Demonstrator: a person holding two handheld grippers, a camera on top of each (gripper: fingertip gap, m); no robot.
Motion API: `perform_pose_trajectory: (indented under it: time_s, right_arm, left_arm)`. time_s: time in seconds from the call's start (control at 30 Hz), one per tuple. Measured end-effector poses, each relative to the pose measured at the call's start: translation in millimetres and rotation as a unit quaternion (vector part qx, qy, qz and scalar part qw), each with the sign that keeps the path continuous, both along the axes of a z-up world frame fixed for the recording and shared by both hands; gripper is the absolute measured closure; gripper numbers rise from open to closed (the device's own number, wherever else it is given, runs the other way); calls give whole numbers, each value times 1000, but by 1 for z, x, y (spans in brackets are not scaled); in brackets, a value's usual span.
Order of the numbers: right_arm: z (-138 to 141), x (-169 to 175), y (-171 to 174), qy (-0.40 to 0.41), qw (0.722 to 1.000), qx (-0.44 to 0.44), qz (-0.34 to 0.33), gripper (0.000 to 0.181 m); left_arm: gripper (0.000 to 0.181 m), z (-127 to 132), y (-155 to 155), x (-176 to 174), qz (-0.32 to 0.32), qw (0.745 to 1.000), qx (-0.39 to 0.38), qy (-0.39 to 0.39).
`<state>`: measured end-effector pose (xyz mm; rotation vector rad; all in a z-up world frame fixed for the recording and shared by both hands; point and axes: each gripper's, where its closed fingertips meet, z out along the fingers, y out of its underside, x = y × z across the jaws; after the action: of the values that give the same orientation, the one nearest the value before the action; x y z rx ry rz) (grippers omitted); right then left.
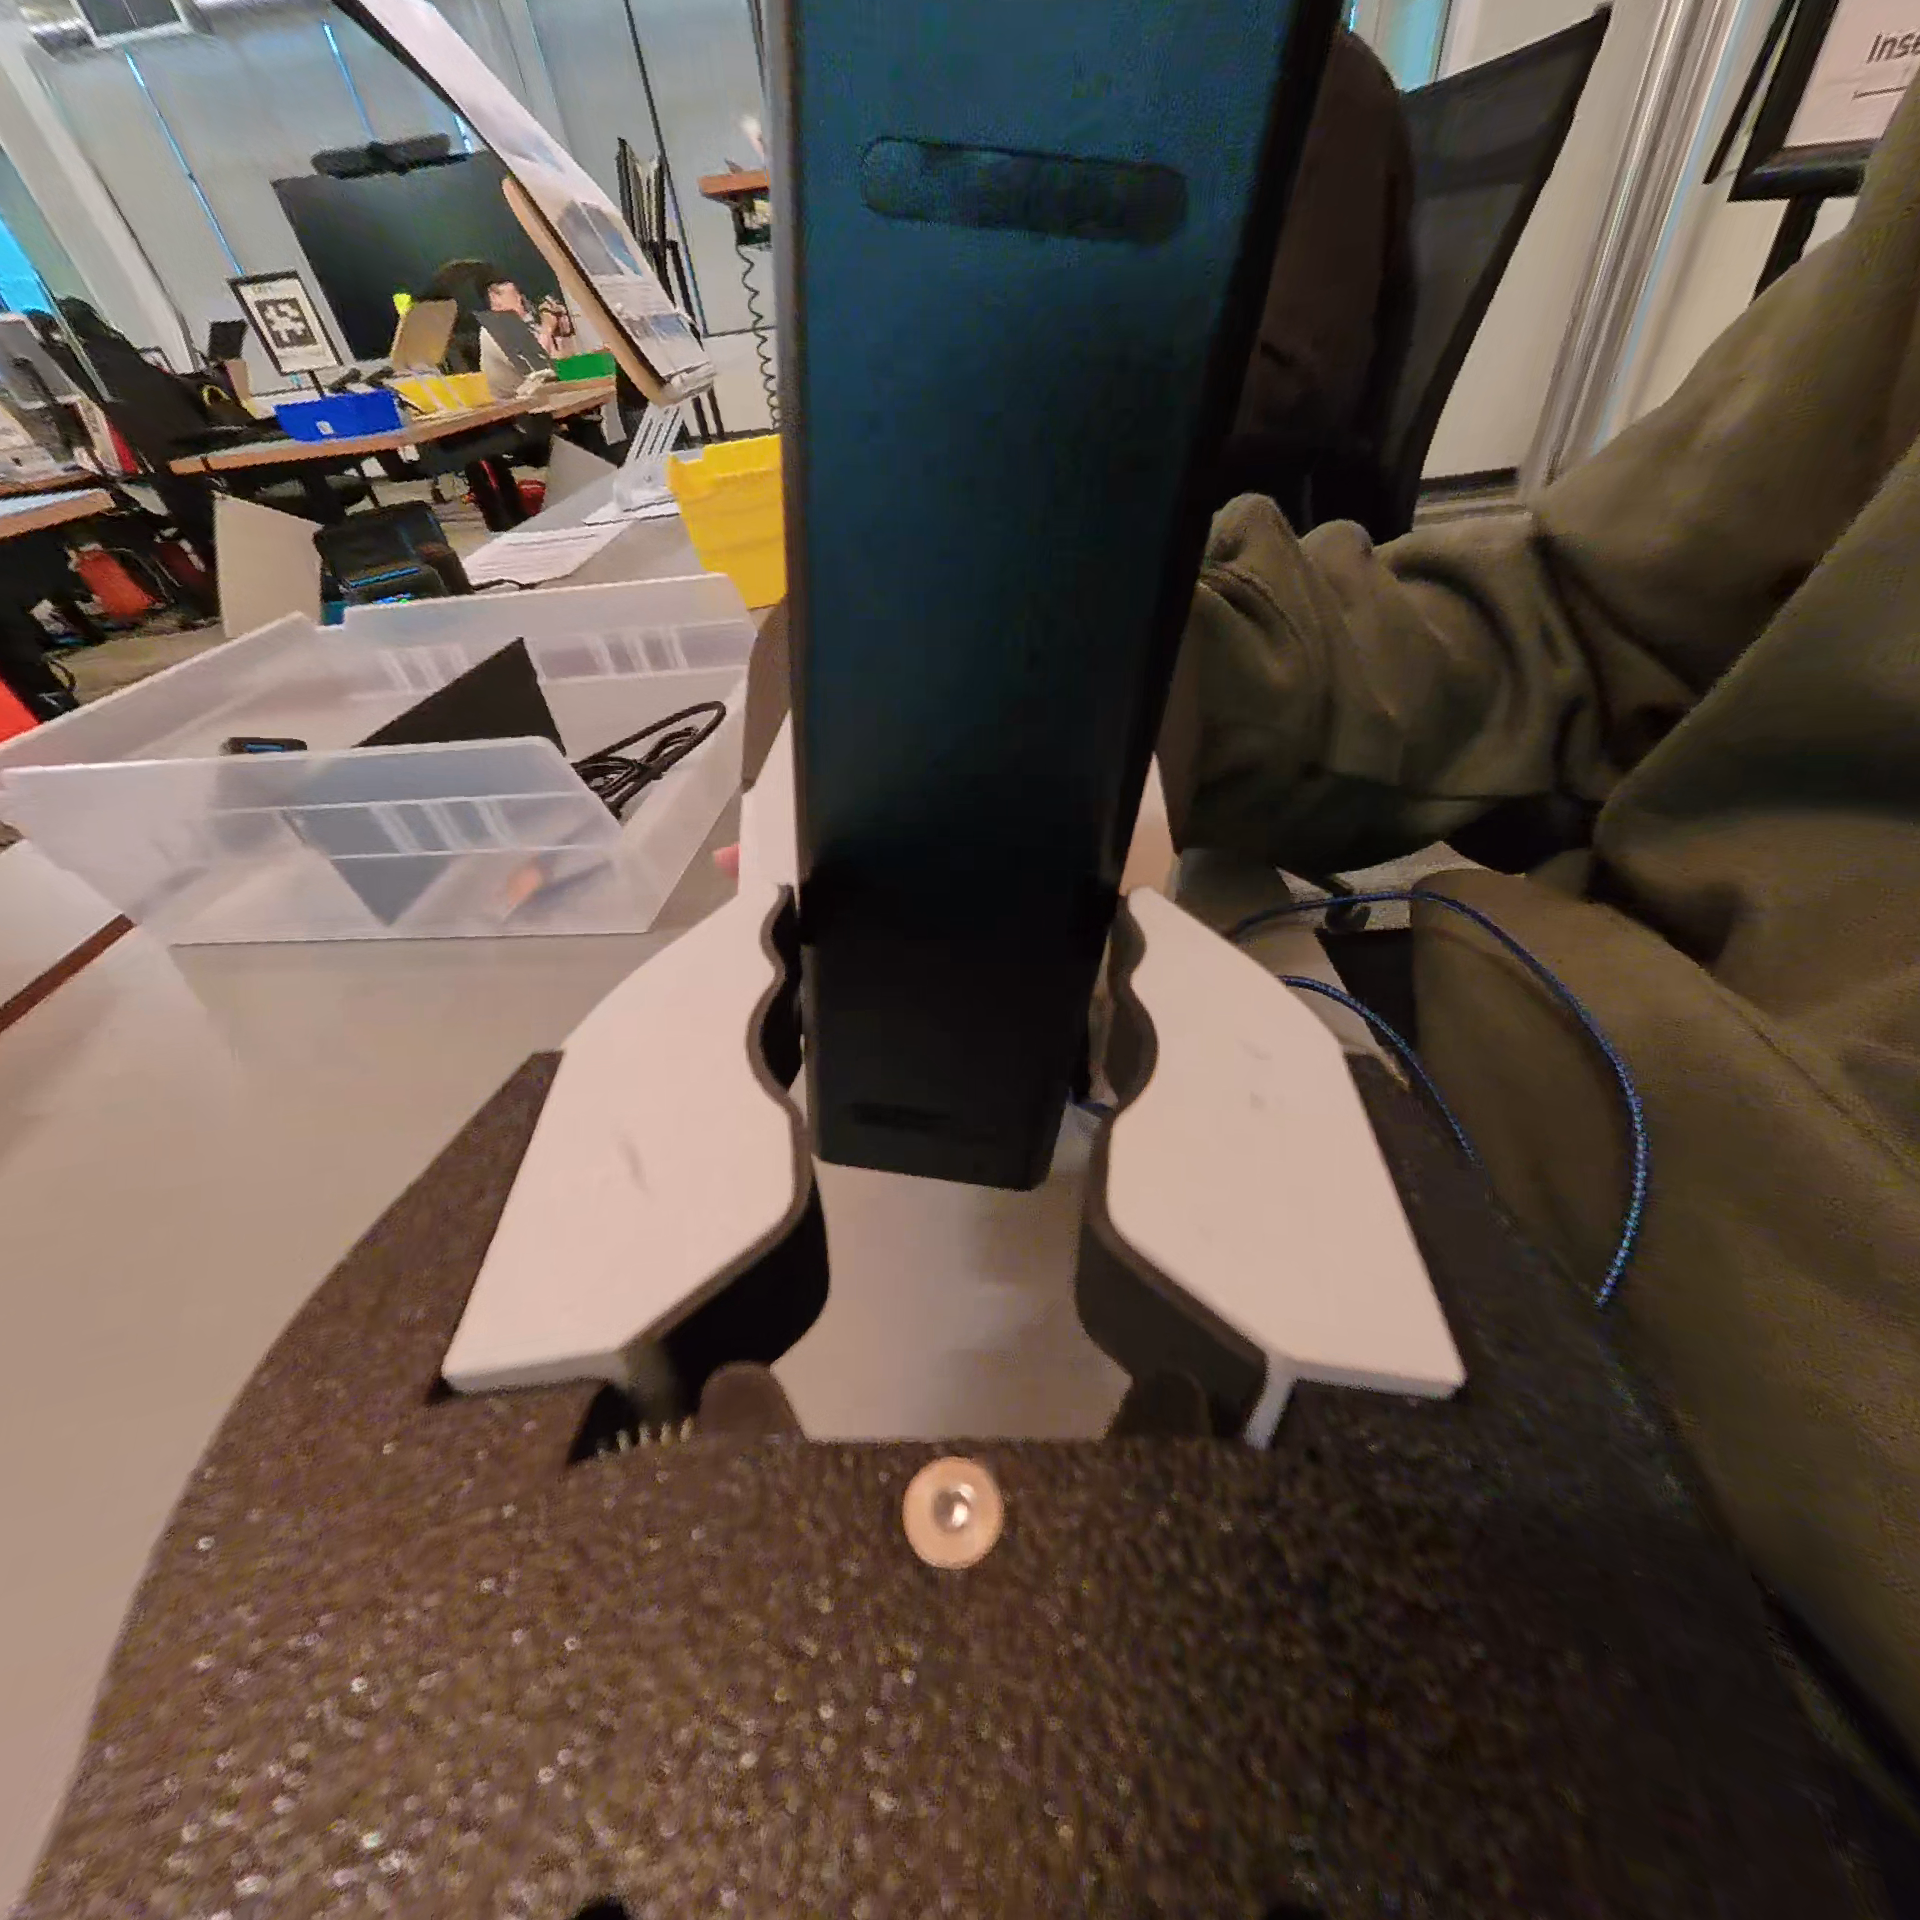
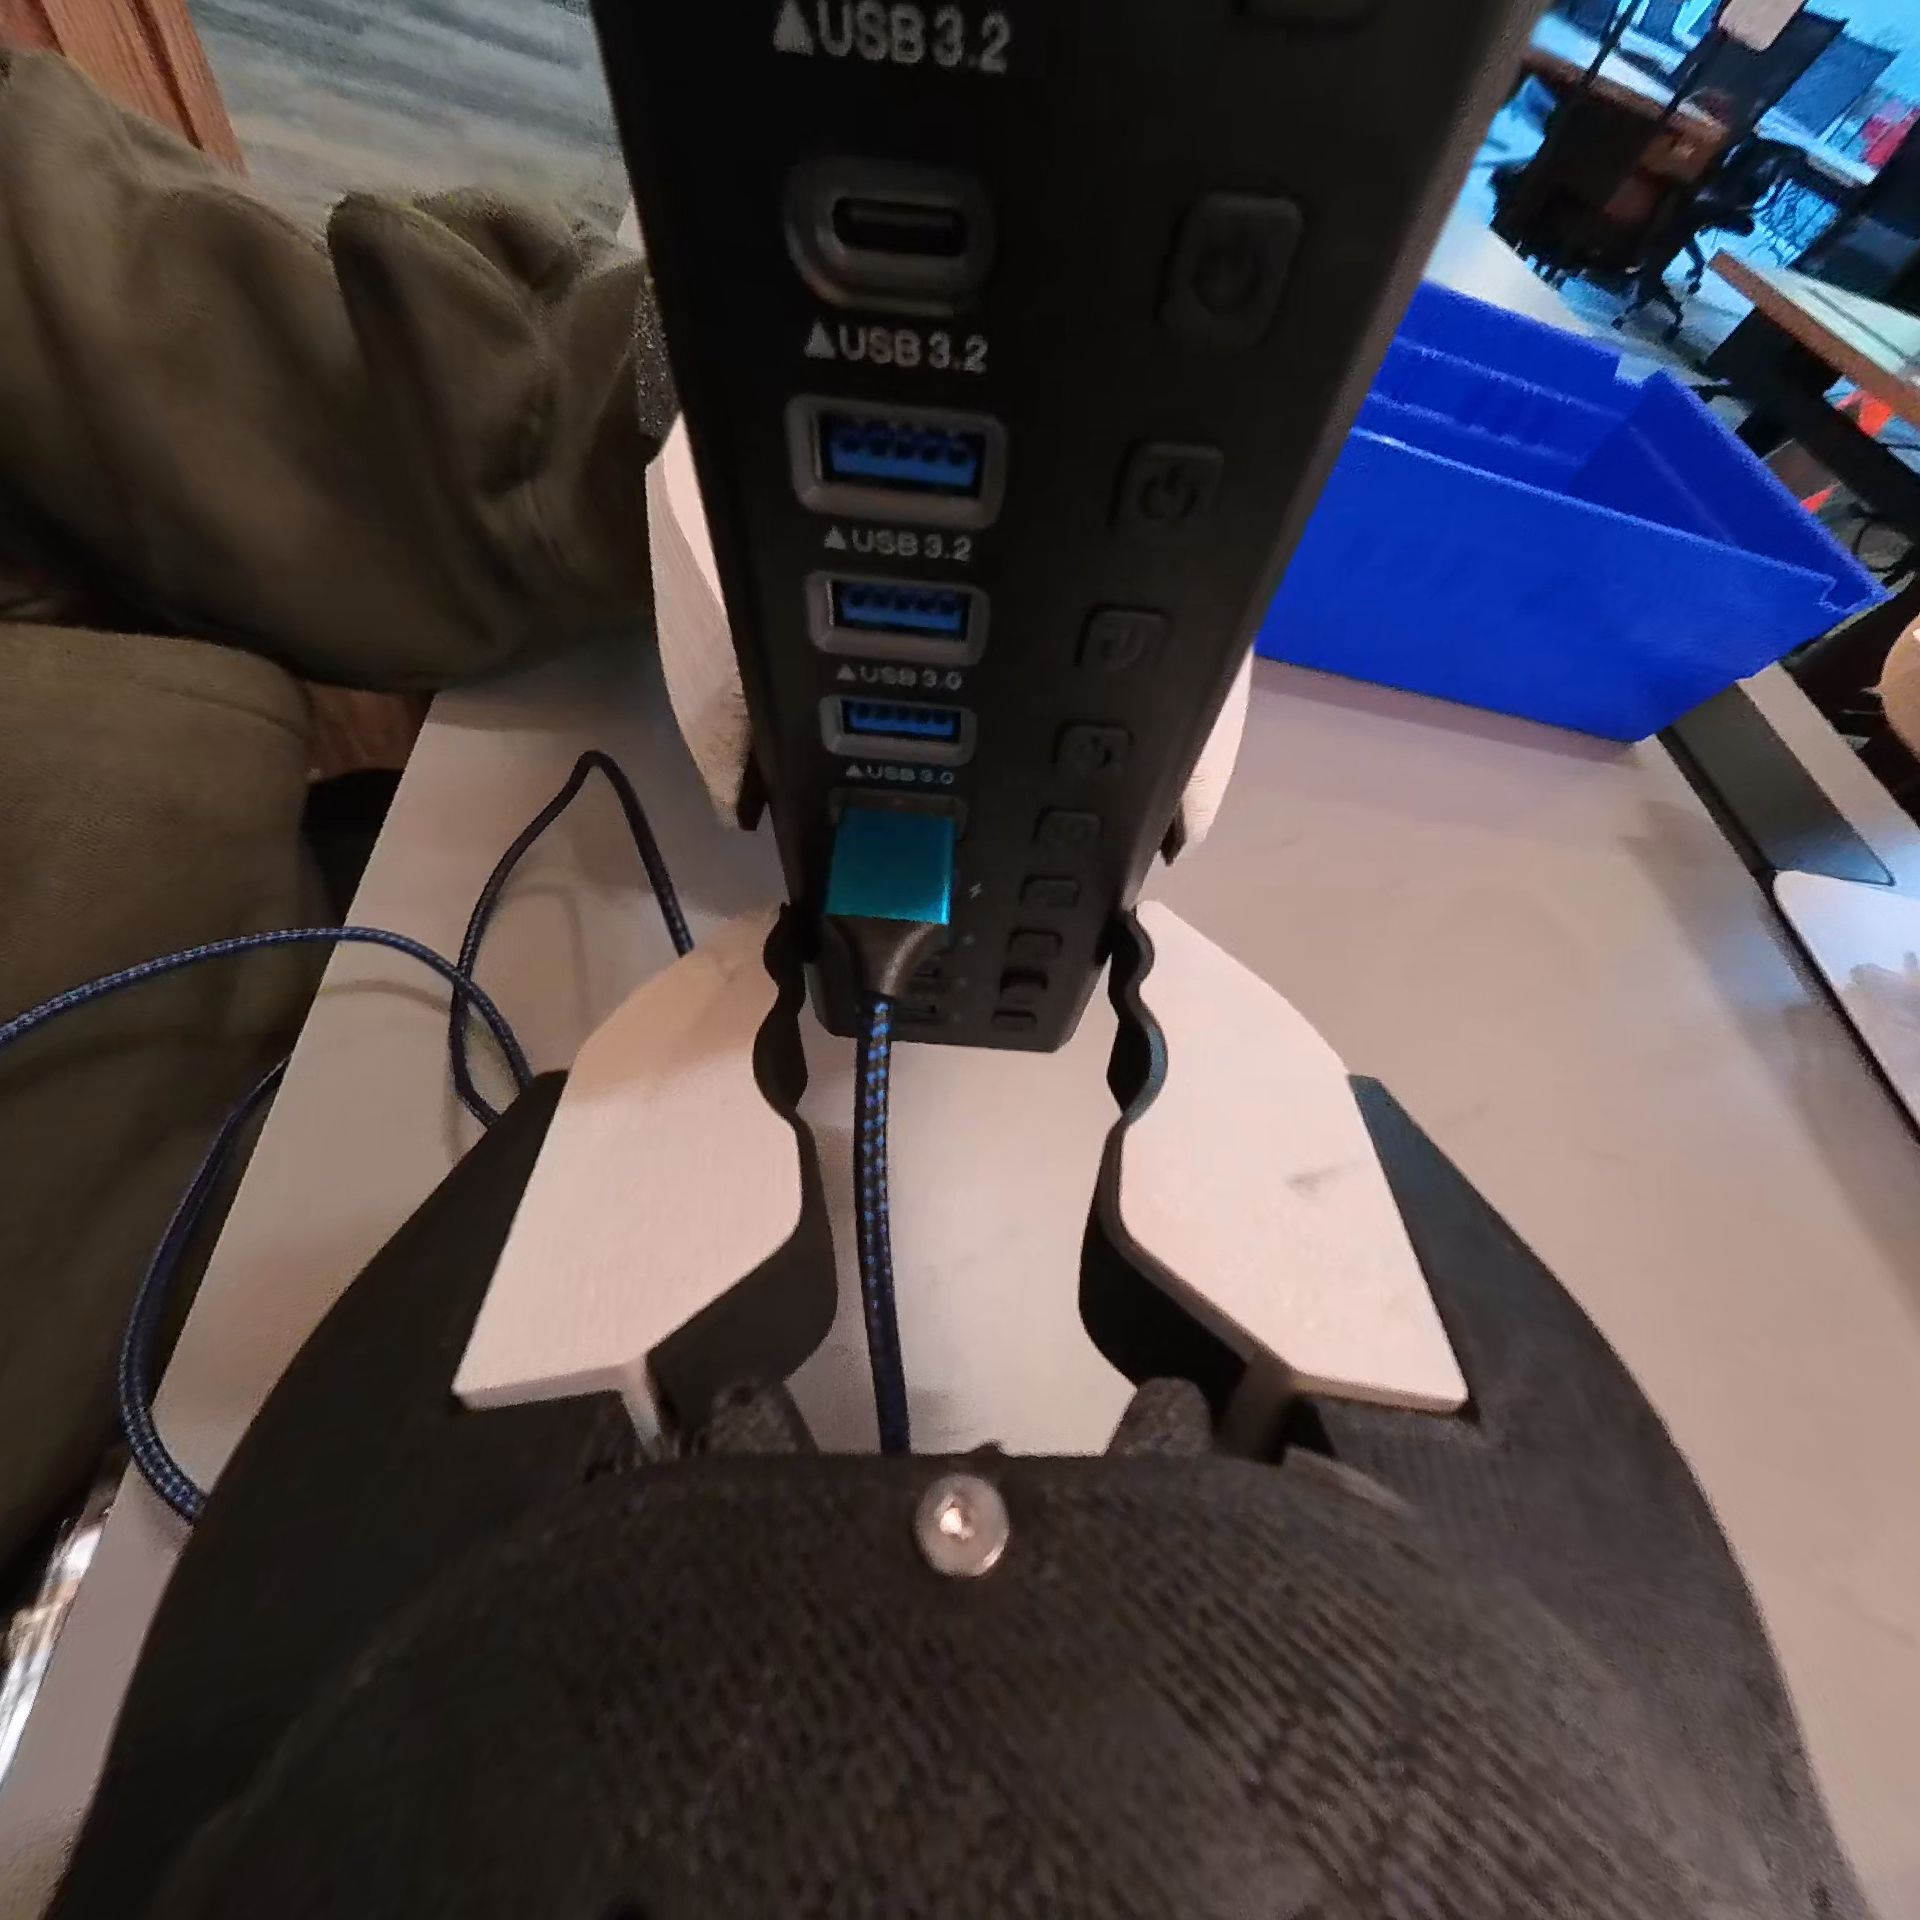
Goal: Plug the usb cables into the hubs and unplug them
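Both grippers clamp the hub (image 2: 997,436) at opposite faces, its long axis upright. The blue plug (image 2: 891,868) sits seated, nearer the right gripper (image 2: 954,971); the left gripper (image 1: 951,987) braces behind.

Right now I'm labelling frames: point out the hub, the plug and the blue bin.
hub (image 2: 1049,436), right wrist view, front face beside the ports
plug (image 2: 891,868), right wrist view, its teal shell
blue bin (image 2: 1538,582), right wrist view, near side wall

One black hub (image 2: 1039,436), with three empty blue ports (image 2: 899,613) and one oval port (image 2: 890,231). One blue braided cable (image 2: 878,1195), one teal plug (image 2: 891,868). Two grippers (image 1: 940,935) (image 2: 956,935). One blue bin (image 2: 1558,561), one yellow bin (image 1: 732,520), one clear tray (image 1: 416,831).
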<state>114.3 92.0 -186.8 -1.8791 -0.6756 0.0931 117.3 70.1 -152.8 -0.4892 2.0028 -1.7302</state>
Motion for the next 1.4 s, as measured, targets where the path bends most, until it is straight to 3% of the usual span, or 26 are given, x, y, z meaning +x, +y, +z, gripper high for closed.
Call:
perform_pose_trajectory:
  time_s: [0.3, 0.4, 0.57, 0.83, 1.1, 1.13, 1.23, 1.33, 1.4]
  right_arm:
    - [-13, -6, -8, -11, 999, -46, 25, 124]
    - [-14, -4, -7, -16, 999, -46, 24, 124]
    - [-8, 4, -10, 2, 999, -38, 14, 125]
    - [43, 13, -18, 125, 989, 76, 16, 146]
    - [42, 1, -8, 111, 990, 89, 25, 167]
    - [43, 1, -8, 107, 990, 94, 23, 165]
    - [55, 14, -3, 113, 984, 137, -26, 129]
    - [70, 3, -8, 162, 975, 155, 7, 112]
    - [71, 1, -4, 147, 976, 158, -4, 114]
  left_arm:
    - [121, -13, -11, -3, -27, 998, 10, 50]
    - [122, -15, -10, -1, -20, 999, 28, 37]
    - [122, -9, -11, 7, -7, 1000, -12, 8]
    - [123, -2, 8, 10, 20, 999, -46, -19]
    - [122, -1, 11, 10, 14, 997, -71, -21]
    - [122, 1, 11, 9, 12, 997, -71, -25]
    - [122, 2, 13, 9, 18, 997, -68, -28]
    - [122, -3, 9, 10, 17, 998, -49, -23]
    - [122, -5, 2, 9, 9, 999, -40, -21]
